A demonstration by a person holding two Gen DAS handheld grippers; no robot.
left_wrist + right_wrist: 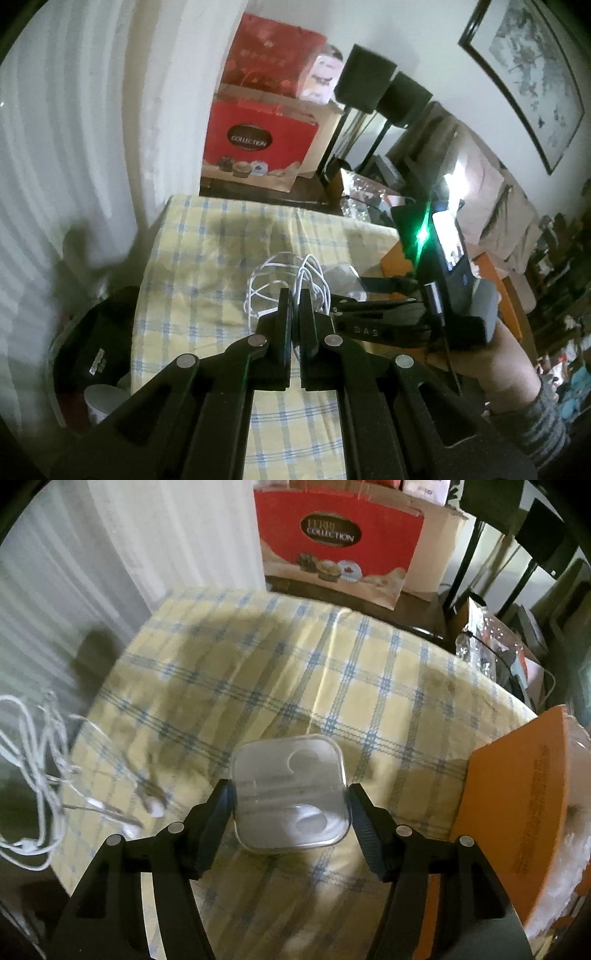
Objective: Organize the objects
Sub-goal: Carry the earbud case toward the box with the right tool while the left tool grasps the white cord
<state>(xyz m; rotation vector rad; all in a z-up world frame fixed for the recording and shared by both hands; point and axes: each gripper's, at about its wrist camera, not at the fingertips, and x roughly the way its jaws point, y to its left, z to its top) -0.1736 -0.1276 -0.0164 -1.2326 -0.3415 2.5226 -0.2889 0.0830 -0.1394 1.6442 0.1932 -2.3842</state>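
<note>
My left gripper (294, 295) is shut on a white earphone cable (291, 273), whose loops hang above the yellow checked tablecloth (207, 266). In the right wrist view the cable (33, 775) dangles at the far left, its earbuds (153, 805) touching the cloth (332, 672). My right gripper (290, 794) is shut on a clear plastic earphone case (290, 794), held by its two sides just above the cloth. The right gripper (369, 317) also shows in the left wrist view, to the right of the cable, with the case (343, 277) partly hidden behind it.
An orange box (517, 812) stands at the table's right edge. A red "Collection" gift bag (340, 542) stands behind the table. A white curtain (74, 147) hangs on the left. A black object and a white cup (99, 398) sit low at the left.
</note>
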